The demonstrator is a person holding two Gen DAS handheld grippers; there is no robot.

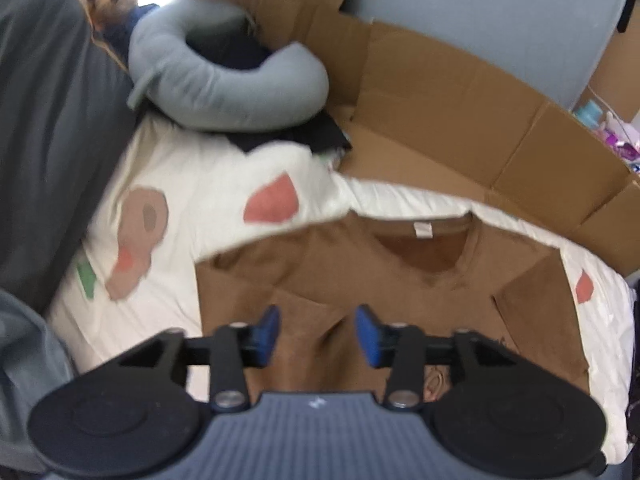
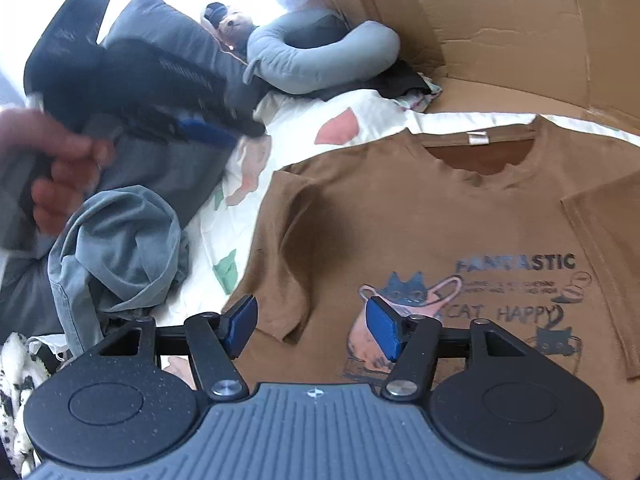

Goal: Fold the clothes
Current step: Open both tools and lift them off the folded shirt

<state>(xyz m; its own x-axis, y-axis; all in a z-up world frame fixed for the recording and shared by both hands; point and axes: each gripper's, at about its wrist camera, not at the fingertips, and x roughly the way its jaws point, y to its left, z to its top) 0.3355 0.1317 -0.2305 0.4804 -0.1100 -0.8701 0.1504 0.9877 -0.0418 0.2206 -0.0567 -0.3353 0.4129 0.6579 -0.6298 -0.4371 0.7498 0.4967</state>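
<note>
Left gripper: blue-padded fingers set moderately apart, nothing between them, no pad on the cloth; they hang over the lower middle of the shirt. The same tool shows blurred at upper left in the right wrist view, carried in the person's hand.
Right gripper: fingers spread wide, empty, above the shirt's left part as that view shows it; one finger over the sleeve edge, the other over the printed design. No contact can be made out.
Brown T-shirt: spread front-up on the bed, neck opening and white label at the far end; both short sleeves are folded in onto the body. Its print shows cats, a cup and the words FANTASTIC and CAT HAPPY.
Bedsheet: white, with pink, brown and green shapes, lying under the shirt.
Cardboard: flattened brown sheets beyond and to the right of the shirt, against a pale wall.
Grey curved pillow: at the far side of the bed, a teddy bear just behind it.
Grey-blue garment: crumpled left of the shirt, apart from it, beside a dark grey cushion.
</note>
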